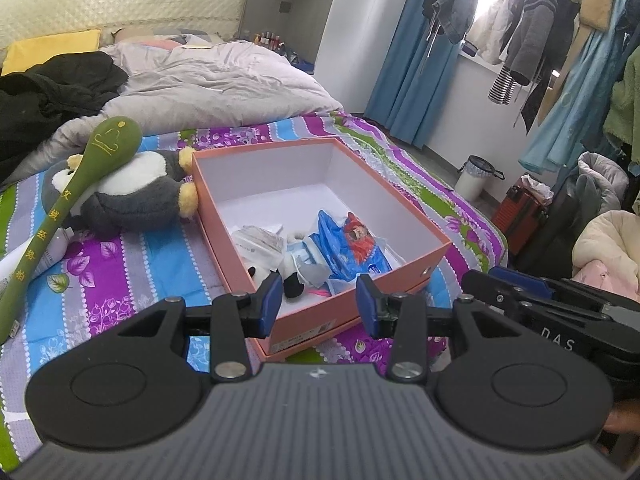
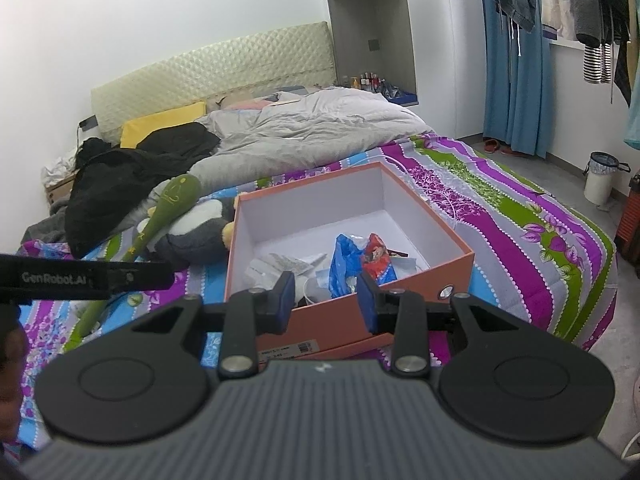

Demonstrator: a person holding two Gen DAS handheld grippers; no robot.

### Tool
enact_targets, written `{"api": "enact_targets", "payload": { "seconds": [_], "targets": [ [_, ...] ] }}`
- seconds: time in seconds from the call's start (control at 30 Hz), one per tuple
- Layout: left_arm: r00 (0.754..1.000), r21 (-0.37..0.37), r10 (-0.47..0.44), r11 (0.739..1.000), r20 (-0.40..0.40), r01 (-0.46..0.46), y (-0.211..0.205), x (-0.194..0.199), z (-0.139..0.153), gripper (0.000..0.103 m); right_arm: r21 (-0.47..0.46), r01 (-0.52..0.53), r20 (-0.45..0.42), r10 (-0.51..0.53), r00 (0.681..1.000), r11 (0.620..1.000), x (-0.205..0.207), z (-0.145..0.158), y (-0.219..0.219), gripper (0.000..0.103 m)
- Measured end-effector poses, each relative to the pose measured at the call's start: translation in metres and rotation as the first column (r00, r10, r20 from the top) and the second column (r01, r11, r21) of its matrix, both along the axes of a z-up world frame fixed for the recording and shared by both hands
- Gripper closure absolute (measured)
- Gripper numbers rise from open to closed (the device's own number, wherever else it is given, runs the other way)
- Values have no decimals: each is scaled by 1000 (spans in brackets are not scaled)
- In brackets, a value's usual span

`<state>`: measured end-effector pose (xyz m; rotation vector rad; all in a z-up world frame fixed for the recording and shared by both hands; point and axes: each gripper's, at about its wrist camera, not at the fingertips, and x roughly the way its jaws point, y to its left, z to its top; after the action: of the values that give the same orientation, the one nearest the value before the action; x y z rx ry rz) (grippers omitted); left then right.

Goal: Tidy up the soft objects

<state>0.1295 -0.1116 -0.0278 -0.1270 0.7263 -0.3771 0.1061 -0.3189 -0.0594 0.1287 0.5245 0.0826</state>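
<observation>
Facing orange box (image 1: 400, 264), left tool (image 1: 318, 304) open, empty

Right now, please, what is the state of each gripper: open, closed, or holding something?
Left gripper: open, holding nothing.
Right gripper: open, holding nothing.

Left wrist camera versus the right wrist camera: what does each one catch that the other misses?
Only the left wrist view shows the red crate on the floor, the green fleece garment hanging at the right edge, and the small black-and-white plush in the box. Only the right wrist view shows the red shoes under the blue curtain. Both show the orange box on the striped bedspread, the penguin plush beside it with the green massage hammer lying across it, and the white bin.
</observation>
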Motion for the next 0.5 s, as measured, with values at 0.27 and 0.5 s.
{"api": "enact_targets", "payload": {
  "seconds": [0.27,0.5],
  "targets": [
    [1000,1,3,1000,2,-3,1,-2,1,57,-3,-1,1,1,1000,1000,1,-1,1,66],
    [1000,2,4,1000,1,-4,2,-1,1,57,-5,0,5,0,1000,1000,1,-1,2,66]
  ]
}}
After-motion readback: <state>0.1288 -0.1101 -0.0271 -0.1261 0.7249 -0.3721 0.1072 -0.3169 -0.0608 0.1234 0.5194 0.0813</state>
